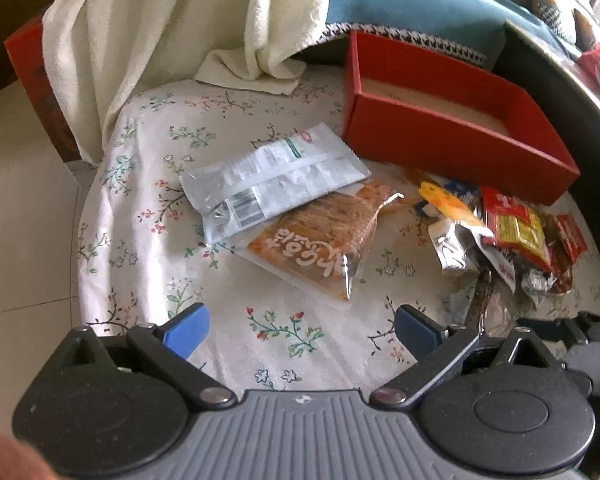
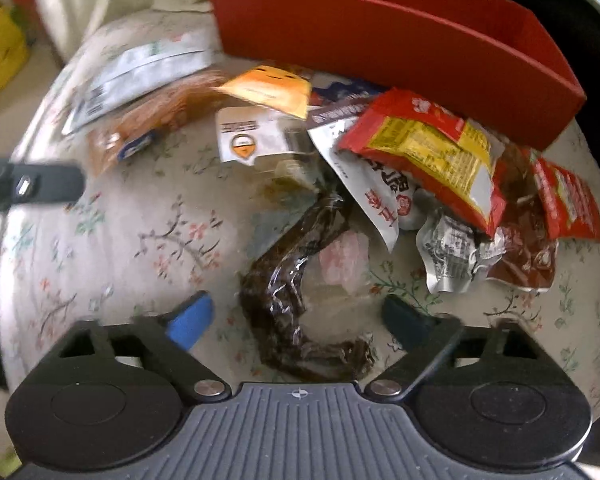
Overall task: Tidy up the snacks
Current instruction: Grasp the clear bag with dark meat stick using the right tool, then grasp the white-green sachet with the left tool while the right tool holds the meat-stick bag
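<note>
Right tool (image 2: 296, 320) half-open astride dark vacuum-packed snack (image 2: 300, 280), pads clear; left tool (image 1: 300, 330) wide, empty. Red box (image 2: 380, 40) at top. Blurred, unreadable Chinese lettering on red-yellow packet (image 2: 428, 152).

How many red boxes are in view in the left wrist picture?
2. One open red box sits at the back right of the floral surface, behind the snack pile. A second red box stands at far left, mostly hidden by the cream towel. Others may be hidden.
</note>
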`<state>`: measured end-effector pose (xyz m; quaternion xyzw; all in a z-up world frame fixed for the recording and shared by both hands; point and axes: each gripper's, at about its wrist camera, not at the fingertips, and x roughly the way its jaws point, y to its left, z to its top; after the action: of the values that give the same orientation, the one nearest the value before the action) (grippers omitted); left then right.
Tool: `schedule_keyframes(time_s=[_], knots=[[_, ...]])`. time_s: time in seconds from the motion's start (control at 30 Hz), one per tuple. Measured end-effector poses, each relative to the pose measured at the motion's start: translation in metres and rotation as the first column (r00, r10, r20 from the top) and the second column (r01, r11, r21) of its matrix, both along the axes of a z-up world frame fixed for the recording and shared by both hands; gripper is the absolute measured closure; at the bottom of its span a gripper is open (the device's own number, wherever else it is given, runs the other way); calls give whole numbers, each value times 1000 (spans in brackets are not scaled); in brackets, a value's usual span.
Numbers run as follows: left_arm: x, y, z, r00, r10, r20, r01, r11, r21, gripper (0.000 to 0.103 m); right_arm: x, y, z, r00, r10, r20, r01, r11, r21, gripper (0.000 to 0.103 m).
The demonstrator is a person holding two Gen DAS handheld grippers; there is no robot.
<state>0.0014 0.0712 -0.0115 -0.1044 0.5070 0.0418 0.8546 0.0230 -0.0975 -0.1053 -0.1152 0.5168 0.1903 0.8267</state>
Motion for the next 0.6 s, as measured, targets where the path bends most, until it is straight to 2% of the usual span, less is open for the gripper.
schedule_keyframes(time_s=[0.13,0.2,0.43,0.6], knots=[[3,5,2,1000,15,9,-15,1000,-8,9,-9,-11,2,994,101,-39,-103,993,-52,24],[4,5,2,1000,17,5,-17,1000,-9,9,-12,-21,3,994,92,-65,-94,995,-37,28],[12,-9,6,999,-46,11,47,998,-33,9,-35,-45,21,997,58,-55,-52,992,114,29],[19,-15,13,997,-73,39,76,995,-64,9,-46,-60,28,995,73,-69,-52,960,275,29]])
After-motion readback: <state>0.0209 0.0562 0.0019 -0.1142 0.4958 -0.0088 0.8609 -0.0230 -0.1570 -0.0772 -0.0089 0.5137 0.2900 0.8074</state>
